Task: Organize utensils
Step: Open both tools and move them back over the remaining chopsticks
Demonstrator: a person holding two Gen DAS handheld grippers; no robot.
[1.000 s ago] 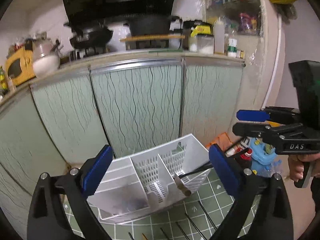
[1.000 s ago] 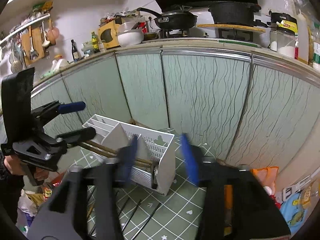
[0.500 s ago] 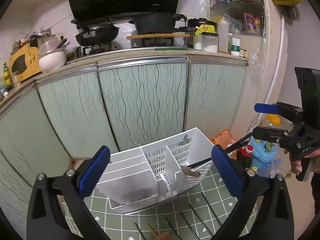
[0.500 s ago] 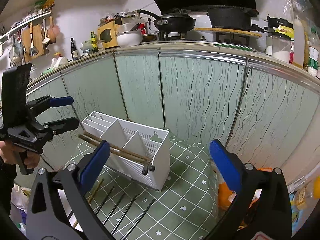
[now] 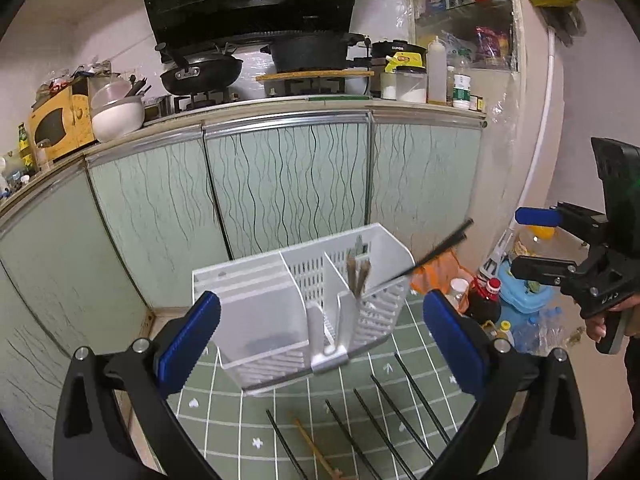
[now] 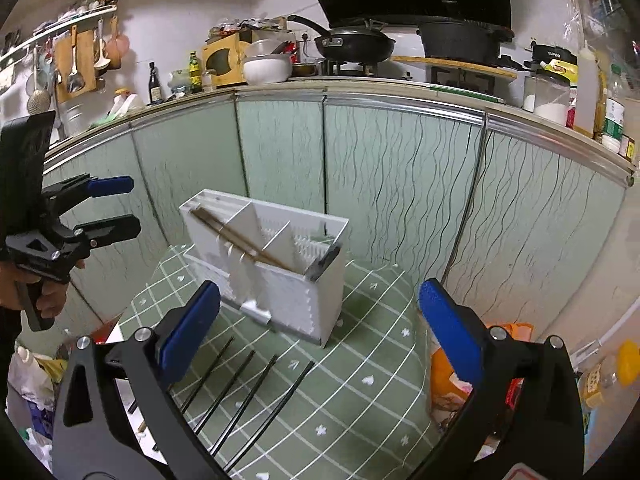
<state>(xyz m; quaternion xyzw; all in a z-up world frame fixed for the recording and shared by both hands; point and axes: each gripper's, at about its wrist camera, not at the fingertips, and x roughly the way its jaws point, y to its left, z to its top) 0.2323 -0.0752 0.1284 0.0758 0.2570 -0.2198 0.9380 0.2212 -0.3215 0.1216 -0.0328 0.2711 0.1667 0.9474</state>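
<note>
The white utensil holder (image 6: 276,264) stands mid-frame on the green checked mat (image 6: 360,380). A brown chopstick pair (image 6: 240,238) leans in it, long axis slanting from upper left down to lower right. 4 black chopsticks (image 6: 248,392) lie parallel at lower left. Left tool (image 5: 320,344) and right tool (image 6: 316,328) are both spread, pinching nothing.

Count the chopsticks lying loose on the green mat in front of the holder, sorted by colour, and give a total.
On the green mat, left wrist view:
black chopsticks: 5
wooden chopstick: 1
Total: 6
</note>
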